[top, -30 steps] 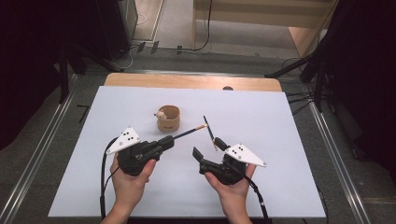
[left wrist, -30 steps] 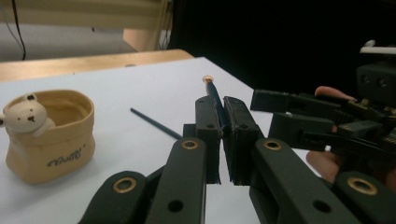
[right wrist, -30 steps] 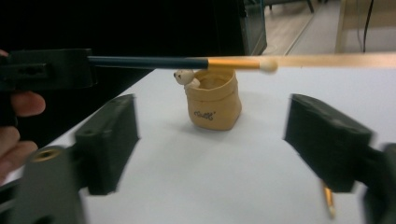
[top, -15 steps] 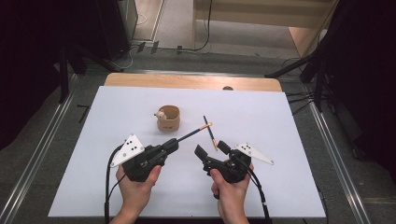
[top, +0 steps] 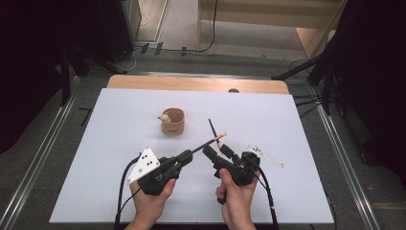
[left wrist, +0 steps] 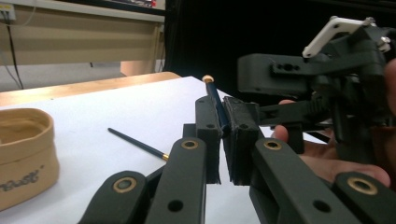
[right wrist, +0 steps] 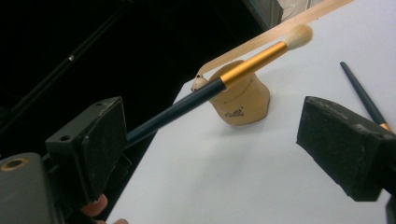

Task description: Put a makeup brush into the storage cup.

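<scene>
2 brushes (top: 209, 140); 1 cup (top: 173, 121); prob. 2 grippers (top: 186, 155)

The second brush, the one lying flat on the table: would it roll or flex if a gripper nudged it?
The loose brush has a thin, round-looking dark handle, so a sideways nudge would probably roll it across the smooth white table. It looks stiff and light; the one in the left gripper juts out straight without sagging.

From my station I see a white rectangular tabletop sheet (top: 119, 158) over a light wooden table edge (top: 191, 83). Grey carpeted floor (top: 239, 57) surrounds it, with metal floor rails (top: 43, 158) at either side, black cables (top: 210, 38) trailing behind, a pale wooden cabinet (top: 268, 12) beyond, and dark curtains (top: 373, 72) flanking.
</scene>
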A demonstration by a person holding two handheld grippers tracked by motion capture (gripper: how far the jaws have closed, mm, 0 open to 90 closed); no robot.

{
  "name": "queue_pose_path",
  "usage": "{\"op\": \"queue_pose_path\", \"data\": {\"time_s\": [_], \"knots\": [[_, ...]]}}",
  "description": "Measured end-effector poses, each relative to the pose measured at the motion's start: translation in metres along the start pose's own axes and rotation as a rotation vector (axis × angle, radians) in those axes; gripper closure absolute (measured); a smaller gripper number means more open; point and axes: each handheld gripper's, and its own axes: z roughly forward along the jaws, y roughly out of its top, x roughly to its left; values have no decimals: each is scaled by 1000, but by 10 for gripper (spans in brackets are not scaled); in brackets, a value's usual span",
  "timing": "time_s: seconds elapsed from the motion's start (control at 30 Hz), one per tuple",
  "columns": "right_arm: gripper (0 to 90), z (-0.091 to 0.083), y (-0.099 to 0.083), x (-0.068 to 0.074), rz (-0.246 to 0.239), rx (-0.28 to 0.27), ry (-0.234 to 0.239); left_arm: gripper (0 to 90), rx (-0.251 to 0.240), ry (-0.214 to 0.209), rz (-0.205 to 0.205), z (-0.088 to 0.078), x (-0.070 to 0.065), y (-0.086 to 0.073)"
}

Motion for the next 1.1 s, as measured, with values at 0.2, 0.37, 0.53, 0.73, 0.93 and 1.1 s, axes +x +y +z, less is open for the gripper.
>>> {"op": "queue_pose_path", "data": {"time_s": [0.2, 0.37, 0.53, 0.73, 0.93, 1.1], "knots": [[150, 1, 2, -5, 53, 12, 11, 866, 6, -6, 15, 4, -7, -5], [243, 2, 3, -10, 117, 20, 24, 865, 13, -15, 27, 6, -12, -8], [333, 3, 4, -16, 176, 40, 31, 866, 23, -19, 42, 9, -14, -10], [450, 2, 4, -22, 223, 49, 46, 866, 37, -25, 54, 11, -16, -12], [506, 2, 5, -23, 240, 54, 58, 866, 41, -29, 67, 12, -19, -13], [635, 1, 4, -27, 289, 48, 76, 865, 39, -29, 72, 10, -17, -13]]}}
